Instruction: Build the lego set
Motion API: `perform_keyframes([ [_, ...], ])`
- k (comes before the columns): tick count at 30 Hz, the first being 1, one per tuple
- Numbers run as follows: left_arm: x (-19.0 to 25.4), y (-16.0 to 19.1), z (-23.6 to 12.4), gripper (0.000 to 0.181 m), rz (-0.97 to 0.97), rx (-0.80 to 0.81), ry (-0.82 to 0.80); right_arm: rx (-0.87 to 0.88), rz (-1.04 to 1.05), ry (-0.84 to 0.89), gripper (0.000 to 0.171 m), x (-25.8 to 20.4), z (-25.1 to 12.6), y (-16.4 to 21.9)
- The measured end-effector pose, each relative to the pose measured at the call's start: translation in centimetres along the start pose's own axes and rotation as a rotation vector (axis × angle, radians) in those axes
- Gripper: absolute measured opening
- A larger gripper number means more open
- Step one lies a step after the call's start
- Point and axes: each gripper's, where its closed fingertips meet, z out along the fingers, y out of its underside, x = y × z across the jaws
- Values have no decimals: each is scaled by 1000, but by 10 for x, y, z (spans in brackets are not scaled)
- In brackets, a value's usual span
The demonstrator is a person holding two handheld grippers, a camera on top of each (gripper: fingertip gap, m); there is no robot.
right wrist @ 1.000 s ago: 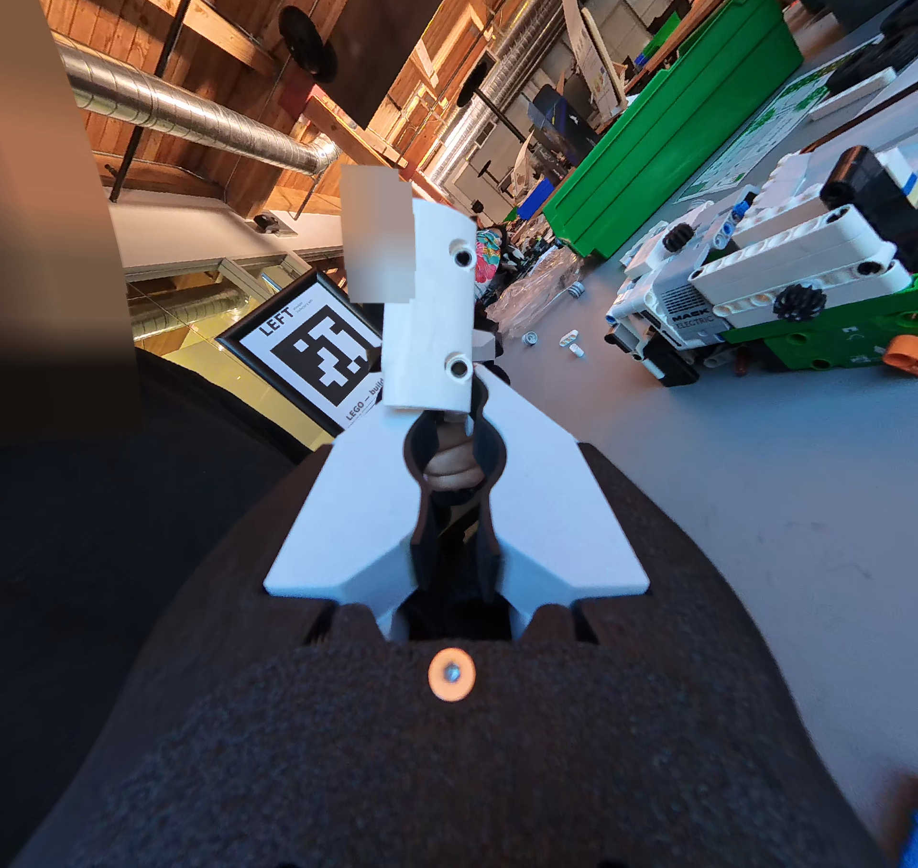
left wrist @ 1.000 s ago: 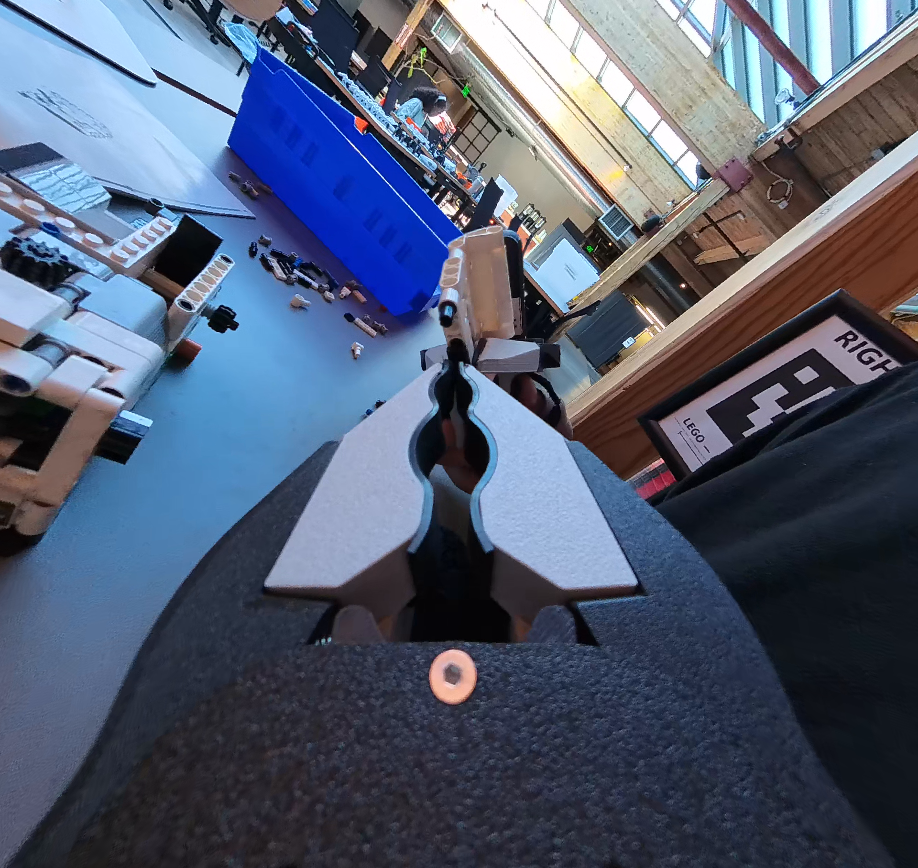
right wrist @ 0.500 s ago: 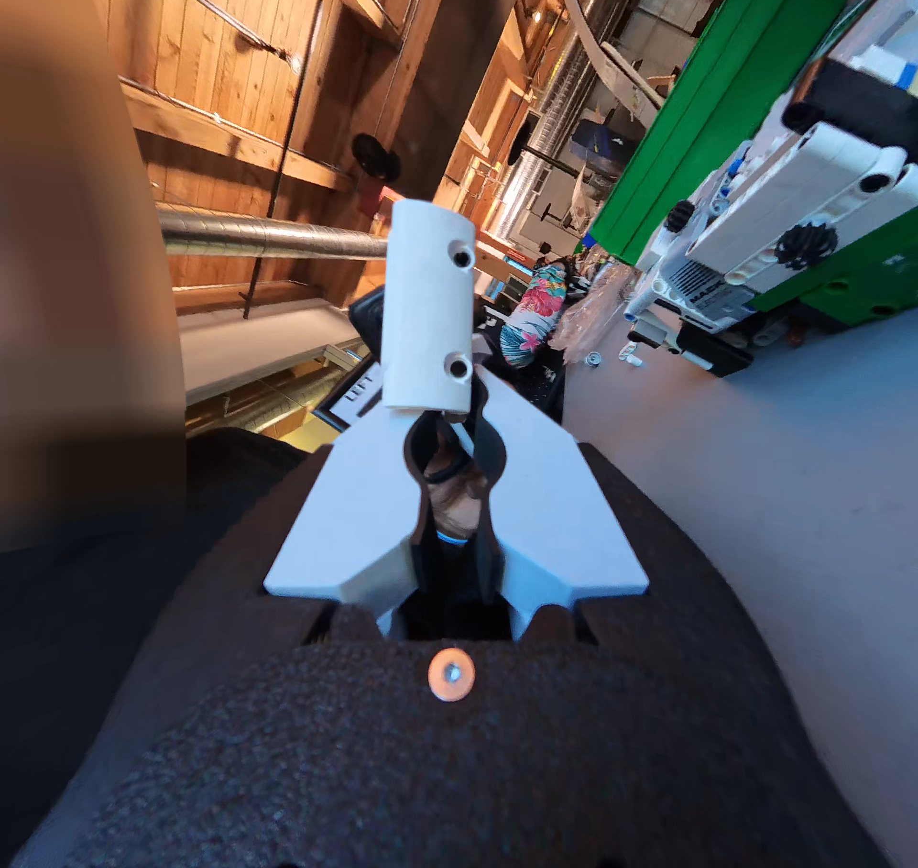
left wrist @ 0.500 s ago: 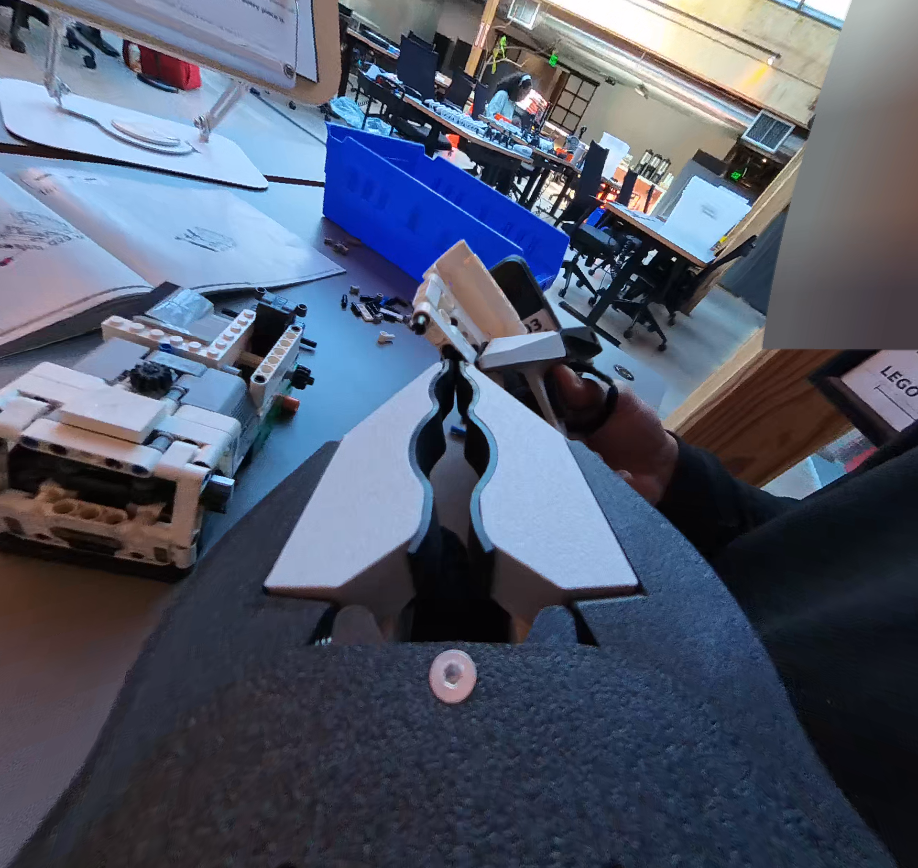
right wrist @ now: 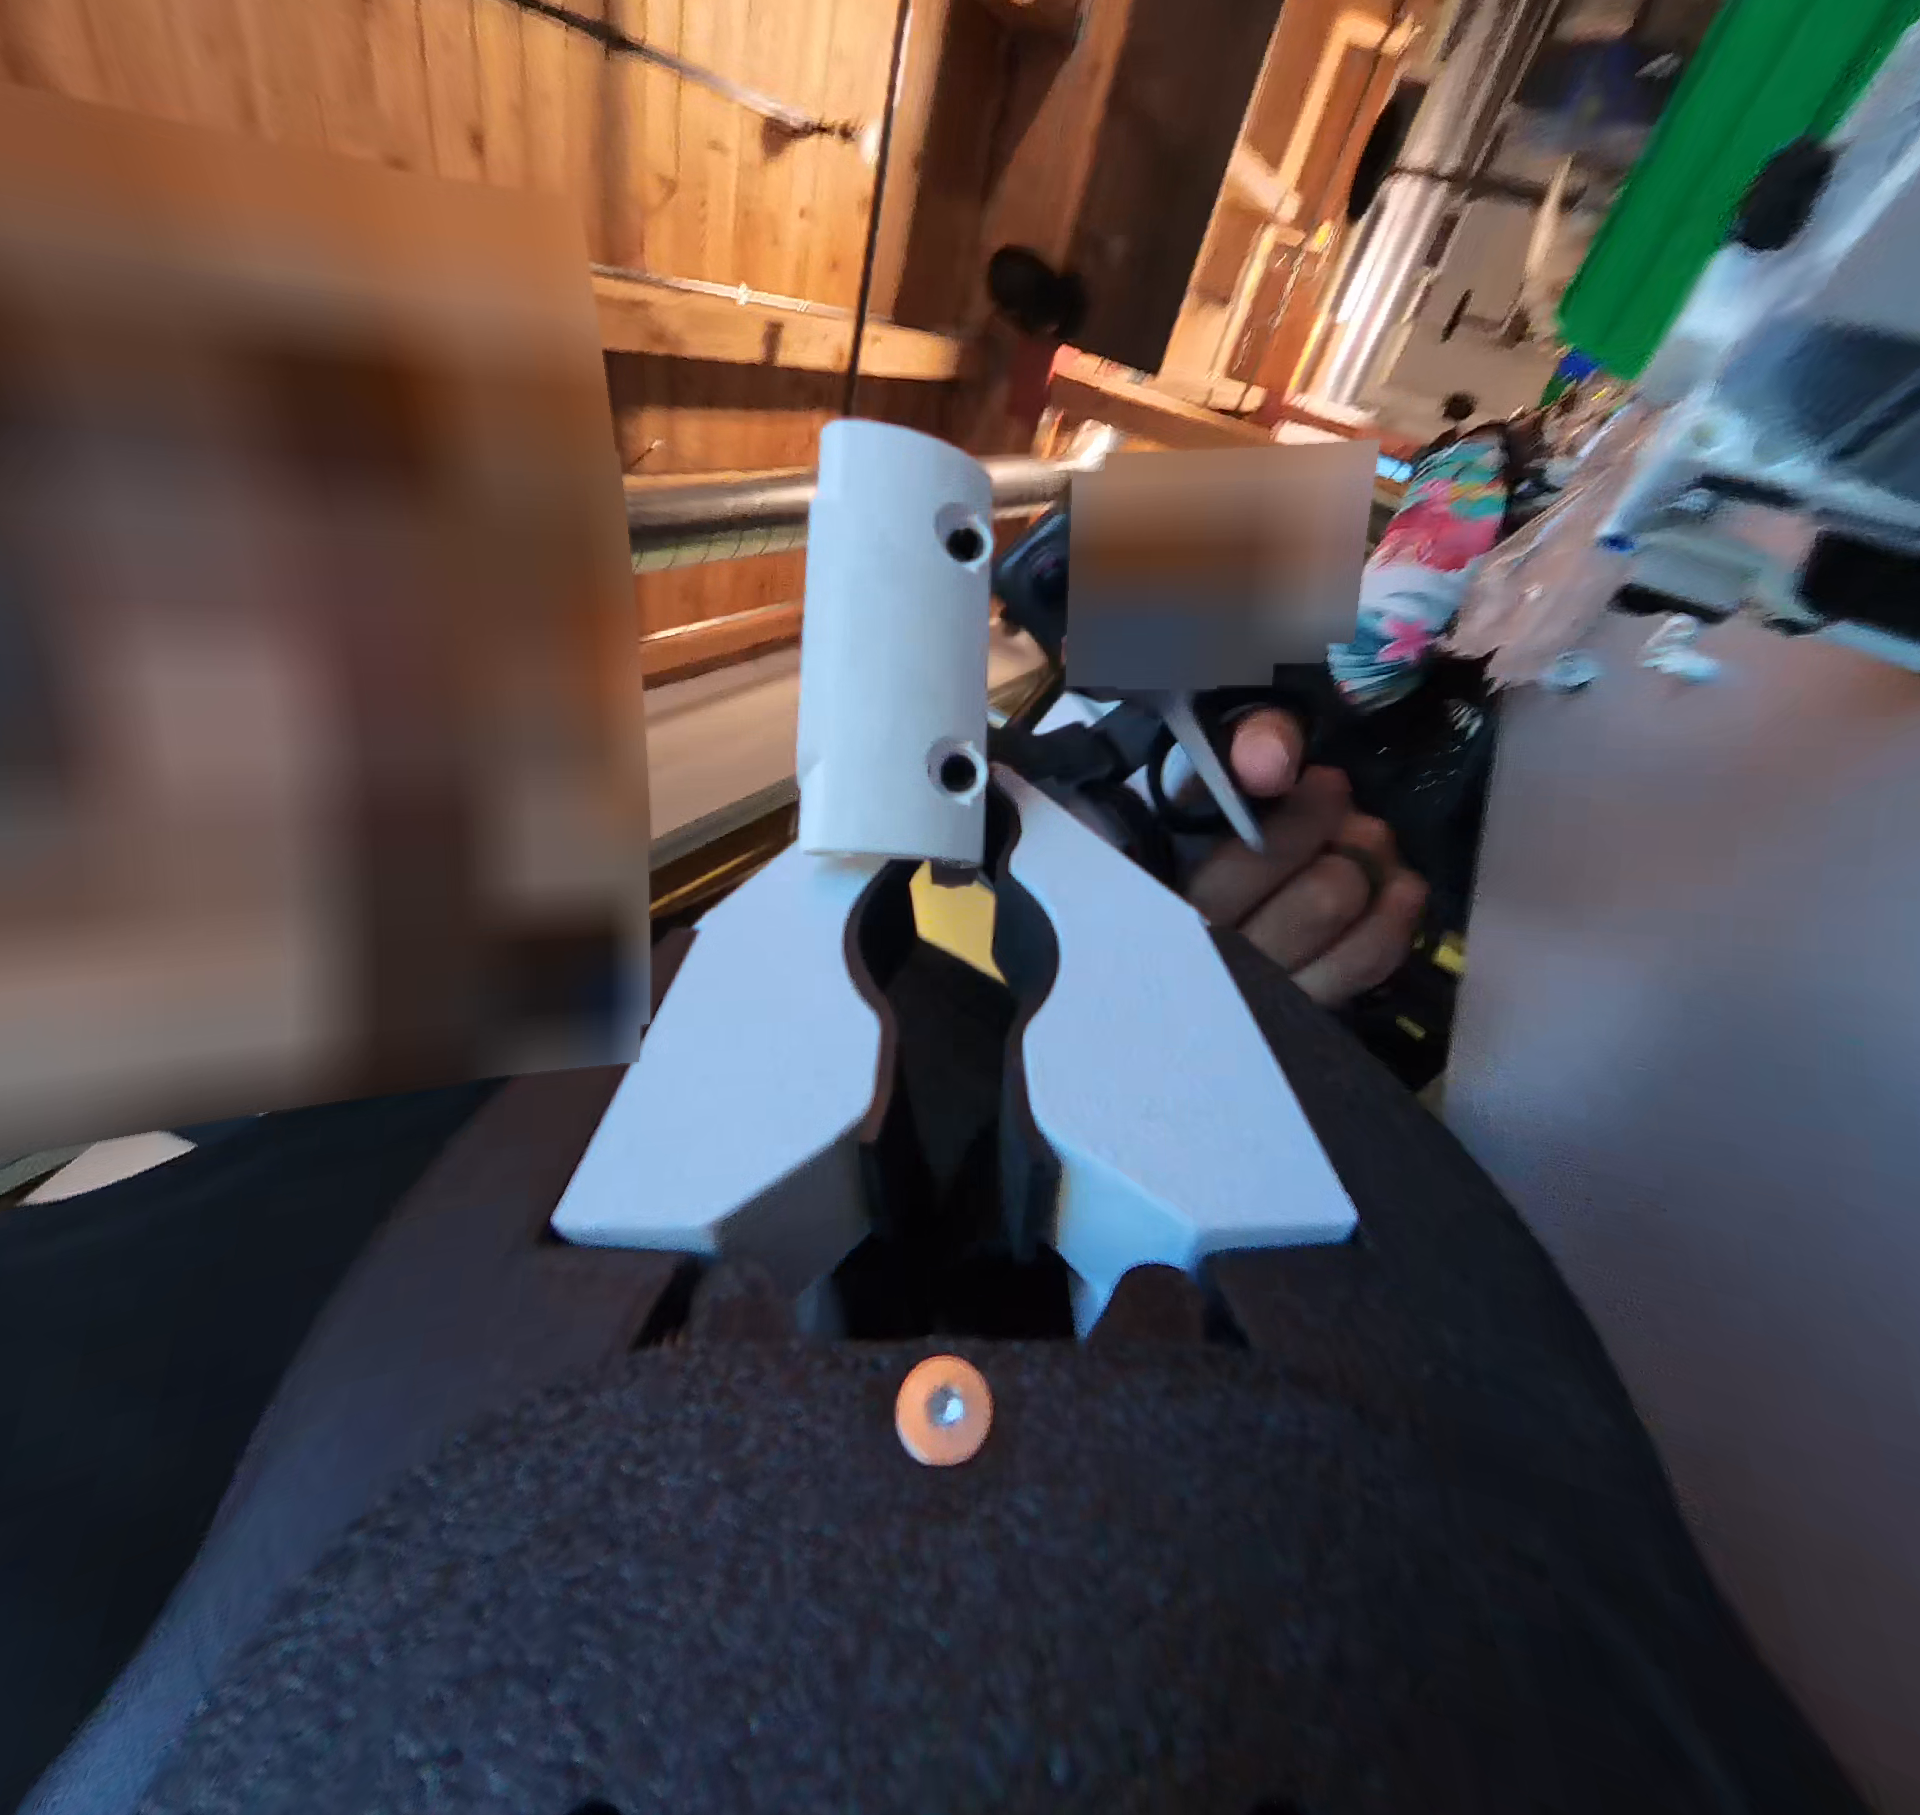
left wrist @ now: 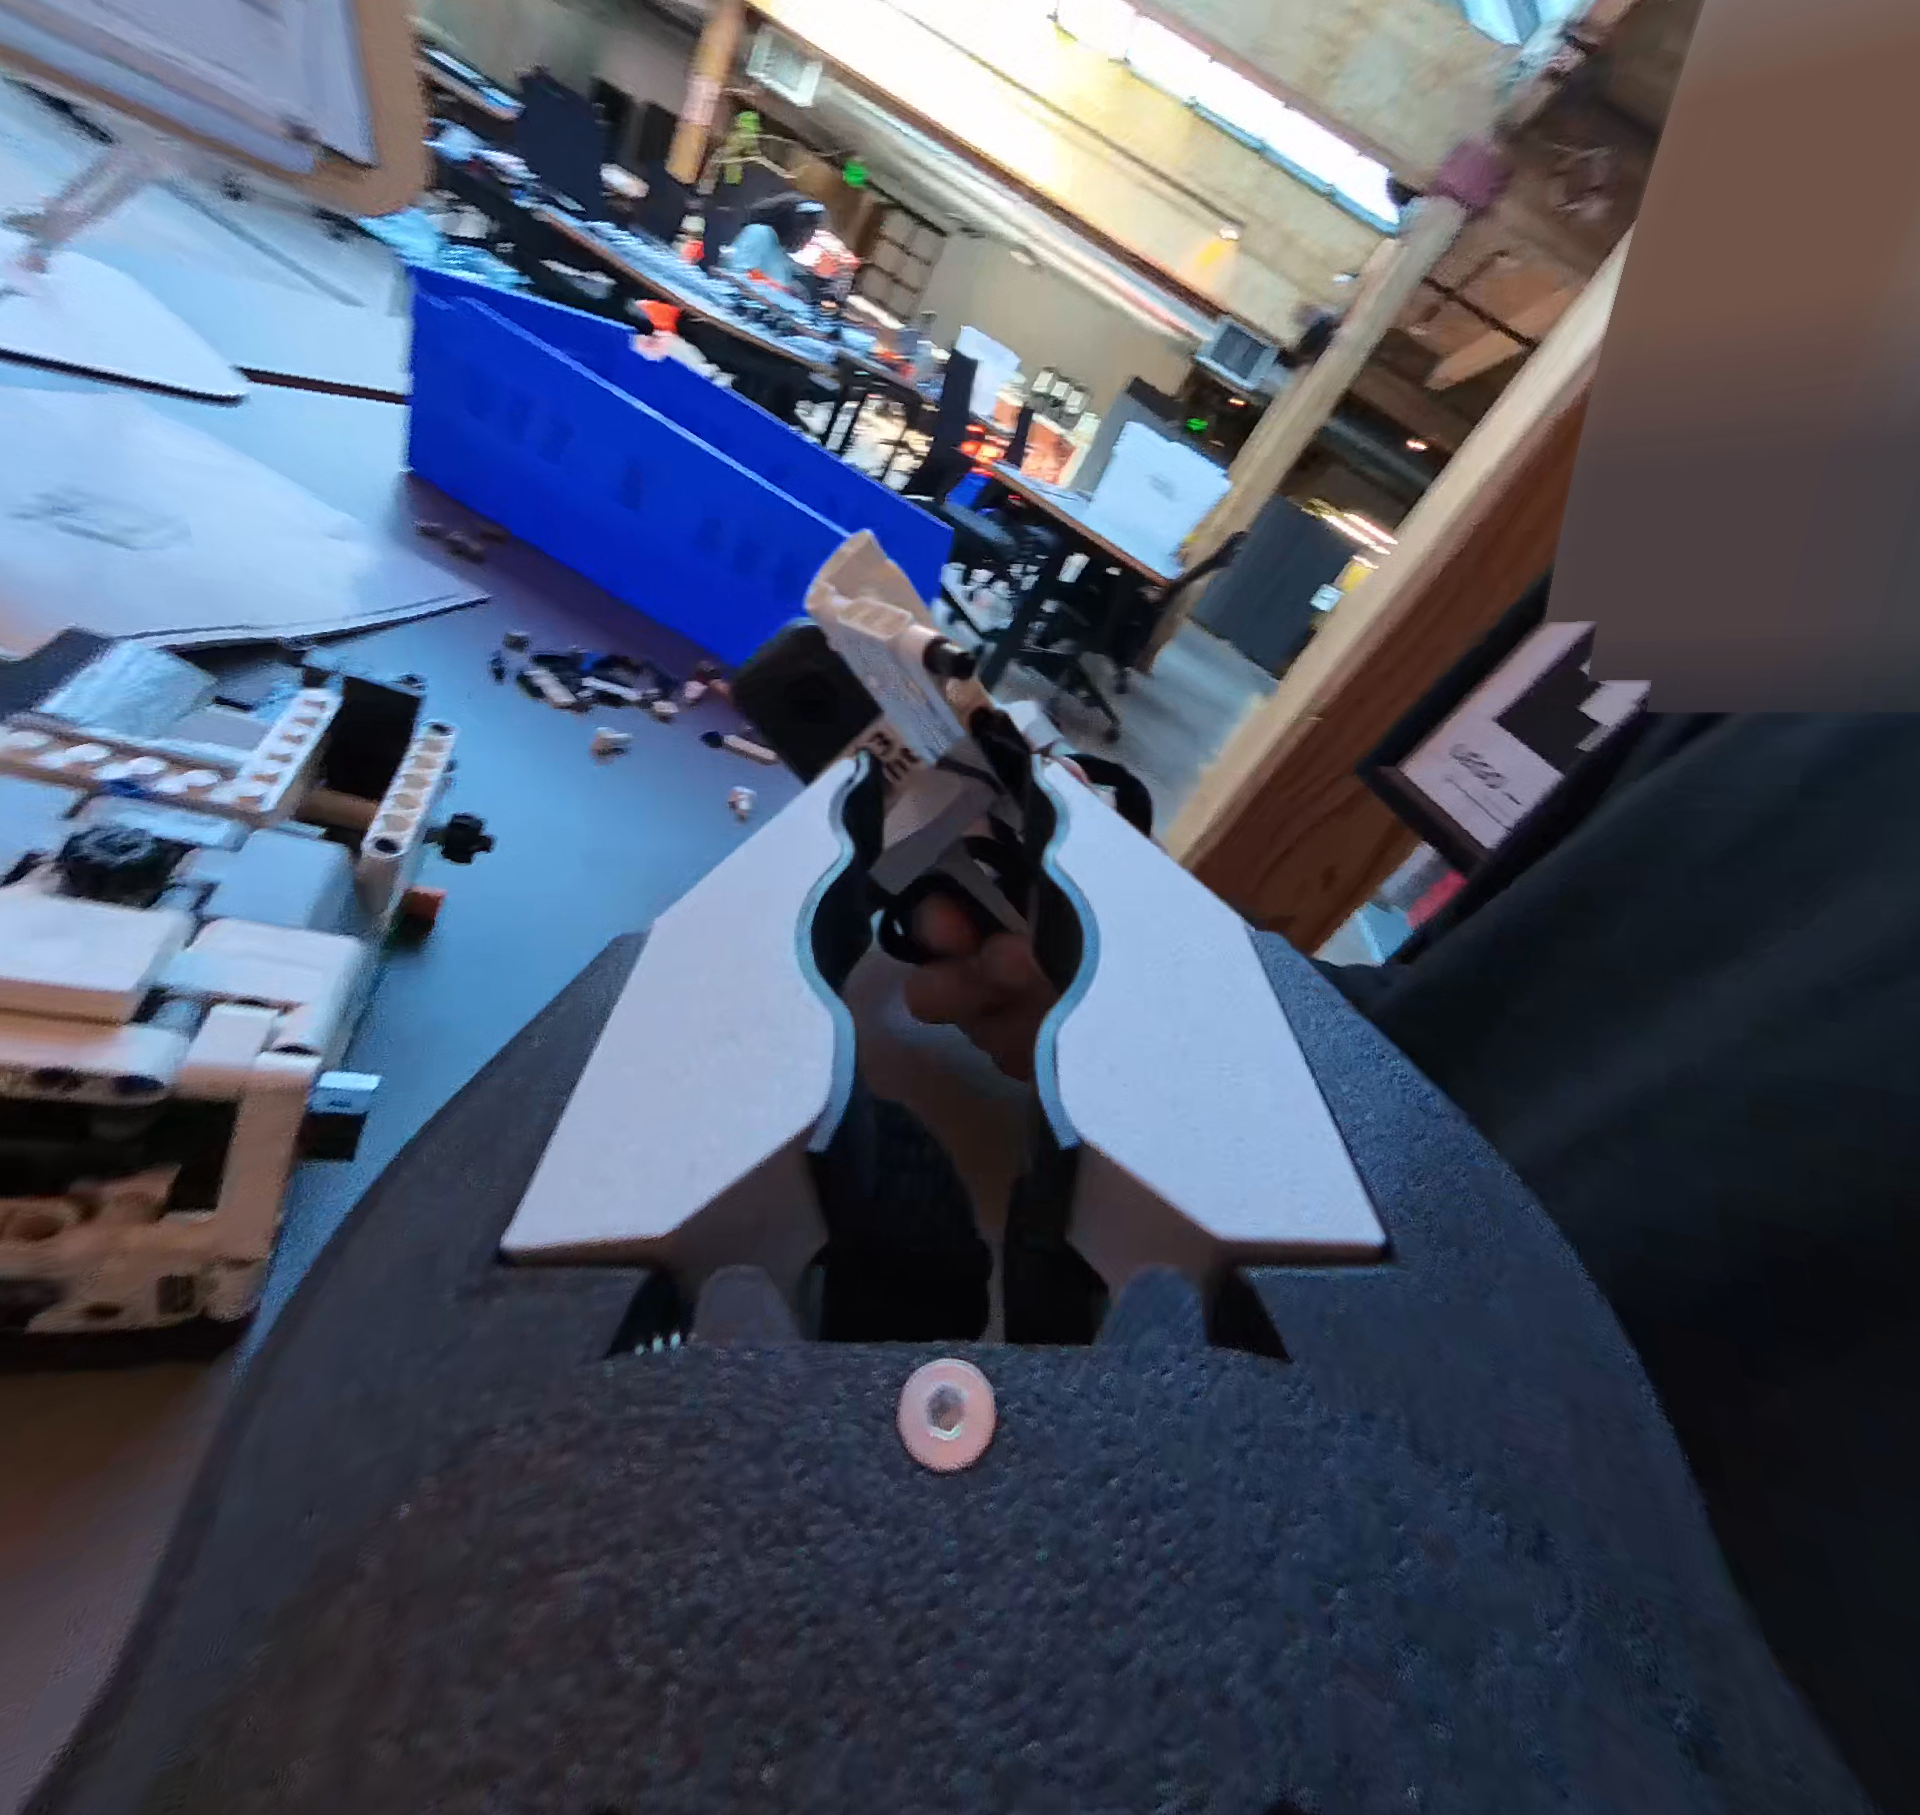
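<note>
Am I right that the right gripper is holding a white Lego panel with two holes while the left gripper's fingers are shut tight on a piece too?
Not quite. The left gripper is open and holds nothing, as the left wrist view shows: there is a gap between its fingers. The right gripper does hold the white Lego panel with two holes, seen in the right wrist view.

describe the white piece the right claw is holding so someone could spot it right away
In the right wrist view, start at the two pale fingers rising from the dark body. The right claw is shut on a white curved panel standing upright above the tips. Two dark round holes down its right edge set it apart.
</note>
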Motion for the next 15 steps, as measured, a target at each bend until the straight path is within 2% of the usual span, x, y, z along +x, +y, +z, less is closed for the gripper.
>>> perform_keyframes([
  [4,15,7,0,41,171,-73,66,-134,-9,14,7,-1,10,16],
  [7,21,6,-1,35,235,-90,80,-185,-7,15,7,-4,13,20],
  [10,30,5,-3,39,245,-71,133,-225,3,-7,7,-9,18,27],
  [13,36,2,-5,57,299,-40,155,-265,93,-88,7,-17,23,40],
  [15,40,1,-5,60,337,-34,172,-279,130,-121,7,-20,25,46],
])
